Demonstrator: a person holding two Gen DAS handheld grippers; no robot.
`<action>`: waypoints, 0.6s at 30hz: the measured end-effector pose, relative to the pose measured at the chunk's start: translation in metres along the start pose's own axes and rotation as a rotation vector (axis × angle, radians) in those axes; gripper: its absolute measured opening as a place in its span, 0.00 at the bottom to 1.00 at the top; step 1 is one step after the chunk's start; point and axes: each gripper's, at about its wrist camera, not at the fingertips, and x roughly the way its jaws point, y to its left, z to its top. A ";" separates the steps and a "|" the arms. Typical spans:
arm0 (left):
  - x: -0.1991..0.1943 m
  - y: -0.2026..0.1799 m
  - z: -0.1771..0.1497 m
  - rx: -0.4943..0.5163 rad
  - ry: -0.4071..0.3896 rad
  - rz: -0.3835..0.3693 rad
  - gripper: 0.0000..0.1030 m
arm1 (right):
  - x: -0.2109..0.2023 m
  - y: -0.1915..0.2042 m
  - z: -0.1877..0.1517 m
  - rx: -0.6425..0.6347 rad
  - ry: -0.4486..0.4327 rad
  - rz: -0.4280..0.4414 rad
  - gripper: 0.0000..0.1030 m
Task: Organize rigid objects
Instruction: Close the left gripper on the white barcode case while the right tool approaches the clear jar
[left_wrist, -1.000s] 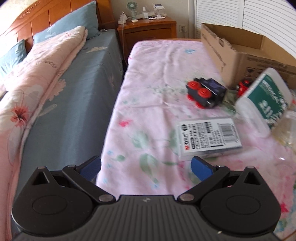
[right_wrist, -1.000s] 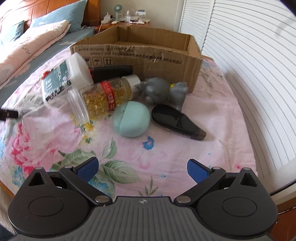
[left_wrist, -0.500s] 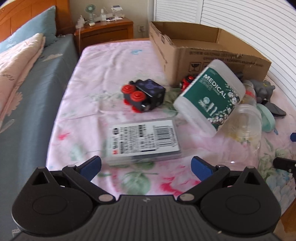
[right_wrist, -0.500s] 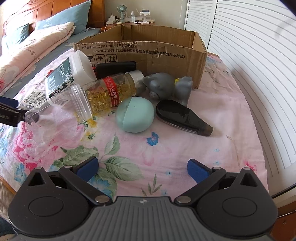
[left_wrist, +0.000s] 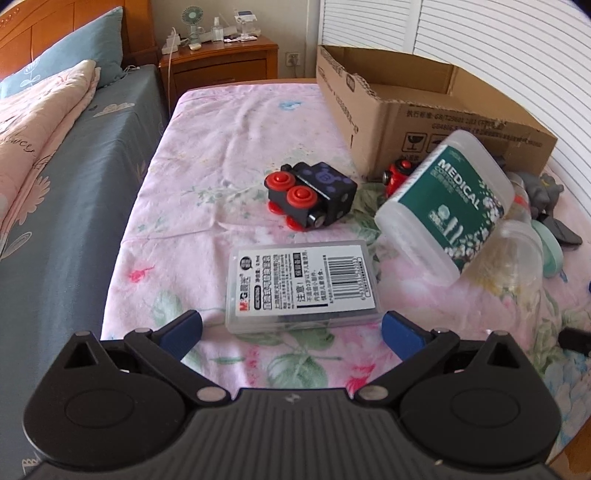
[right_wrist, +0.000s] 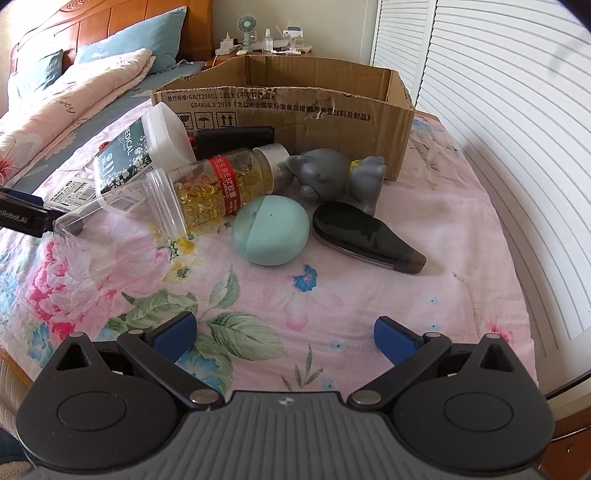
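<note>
Left gripper (left_wrist: 291, 328) wide open, empty, low centre, just short of clear plastic case (left_wrist: 301, 286). Right gripper (right_wrist: 284, 334) likewise spread, empty, below teal round case (right_wrist: 270, 235).

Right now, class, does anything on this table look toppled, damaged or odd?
Yes. The capsule bottle lies on its side, the medical tub leans tilted against the pile, and the cardboard box has a torn front rim.

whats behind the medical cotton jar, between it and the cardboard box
Behind the medical cotton jar, a red toy peeks out in the left view and a black flat object in the right view, both before the cardboard box. The jar hides the rest of them.
</note>
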 end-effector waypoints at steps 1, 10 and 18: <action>0.002 -0.001 0.002 -0.001 -0.002 0.000 1.00 | 0.000 0.000 0.000 -0.001 -0.001 0.000 1.00; 0.008 -0.004 0.007 0.001 -0.046 -0.004 0.96 | -0.001 0.000 -0.001 -0.003 -0.012 0.002 1.00; 0.004 0.003 0.004 0.016 -0.065 -0.012 0.88 | -0.002 0.006 -0.001 -0.068 -0.006 0.066 1.00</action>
